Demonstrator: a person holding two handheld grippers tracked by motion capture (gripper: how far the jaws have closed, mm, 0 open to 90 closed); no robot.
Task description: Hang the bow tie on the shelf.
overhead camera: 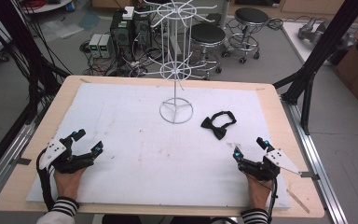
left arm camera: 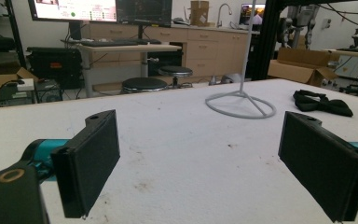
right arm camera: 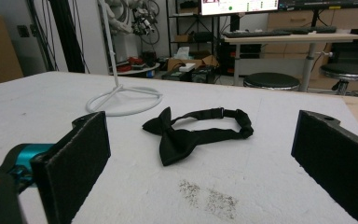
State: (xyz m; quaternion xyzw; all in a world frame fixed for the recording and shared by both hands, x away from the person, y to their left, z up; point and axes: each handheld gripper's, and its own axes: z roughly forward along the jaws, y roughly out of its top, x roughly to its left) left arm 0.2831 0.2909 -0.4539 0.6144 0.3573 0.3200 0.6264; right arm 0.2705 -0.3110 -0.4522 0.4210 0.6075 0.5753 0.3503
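Note:
A black bow tie [overhead camera: 218, 124] with its neck strap lies flat on the white mat, right of the stand's base; I also see the bow tie [right arm camera: 193, 135] just ahead in the right gripper view and the bow tie [left arm camera: 323, 103] far right in the left gripper view. A white wire display stand [overhead camera: 176, 56] rises from a ring base [overhead camera: 176, 111] at the mat's middle back. My left gripper [overhead camera: 88, 141] rests open near the front left, nothing between its jaws. My right gripper [overhead camera: 250, 146] rests open near the front right, a short way in front of the bow tie.
The white mat [overhead camera: 135, 154] covers most of the wooden table [overhead camera: 279, 107]. Black frame posts [overhead camera: 326, 42] stand at the right and left sides. Stools [overhead camera: 207, 35], computers and cables sit on the floor beyond the far edge.

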